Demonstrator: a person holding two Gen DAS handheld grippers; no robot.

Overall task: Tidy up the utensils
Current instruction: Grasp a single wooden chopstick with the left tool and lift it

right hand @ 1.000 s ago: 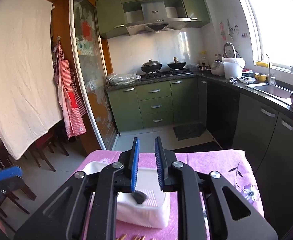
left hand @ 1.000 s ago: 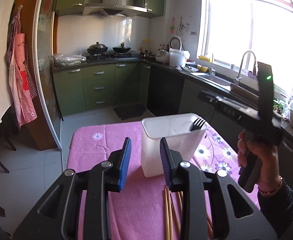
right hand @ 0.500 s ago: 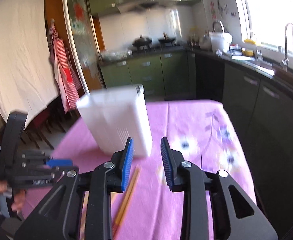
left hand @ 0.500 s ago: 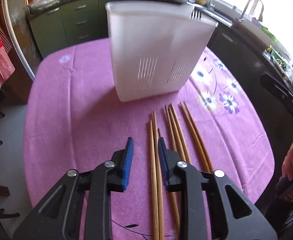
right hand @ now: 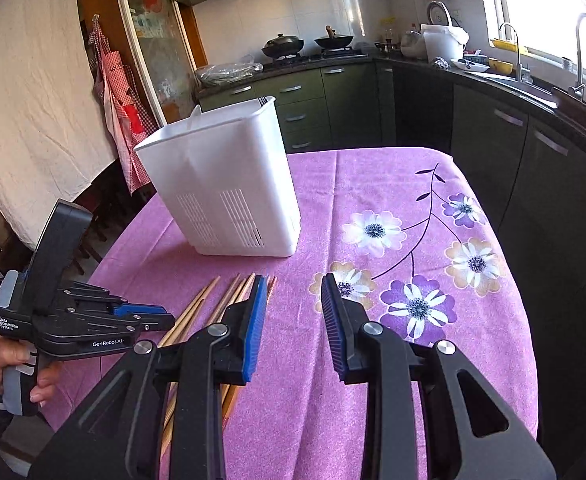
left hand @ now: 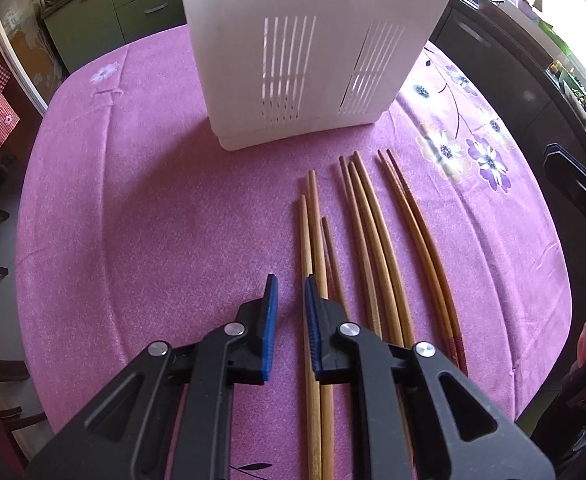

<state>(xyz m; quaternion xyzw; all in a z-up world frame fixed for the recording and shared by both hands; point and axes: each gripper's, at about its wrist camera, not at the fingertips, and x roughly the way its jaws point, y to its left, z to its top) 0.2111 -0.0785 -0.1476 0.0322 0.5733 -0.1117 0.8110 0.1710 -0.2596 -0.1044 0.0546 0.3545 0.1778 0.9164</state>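
Green kitchen cabinets and a bright window ring a bench (left hand: 141,208) draped in a purple flowered cloth.

From the left wrist view, the left gripper (left hand: 291,316) points steeply down at the near end of the bench. Its jaws are narrowing, with only a slim gap left, and I see bare cloth in that gap. The chopsticks (left hand: 367,240) lie in a loose row, running away toward the holder (left hand: 313,52), a white slotted tub standing upright just past their tips. The leftmost pair passes under the right-hand jaw, so the gap sits a little to the left of them; whether the pad touches wood I cannot tell. Nothing is pinched.

From the right wrist view, the right gripper (right hand: 291,320) hangs lower over the bench edge, jaws moderately spread with nothing between them but cloth. The chopsticks (right hand: 201,304) lie to its left, their tips showing past the left-hand jaw, well short of the holder (right hand: 221,184). A dark fork's tines peek over the holder's far rim. The left gripper (right hand: 149,320), held in a hand (right hand: 1,364), shows at the lower left, low over the sticks.

My reading is that the step in hand is the first pickup of chopsticks by the left side. The next move calls for shifting the jaws slightly rightward so a stick lies squarely in the gap, then squeezing and lifting toward the holder's open top.
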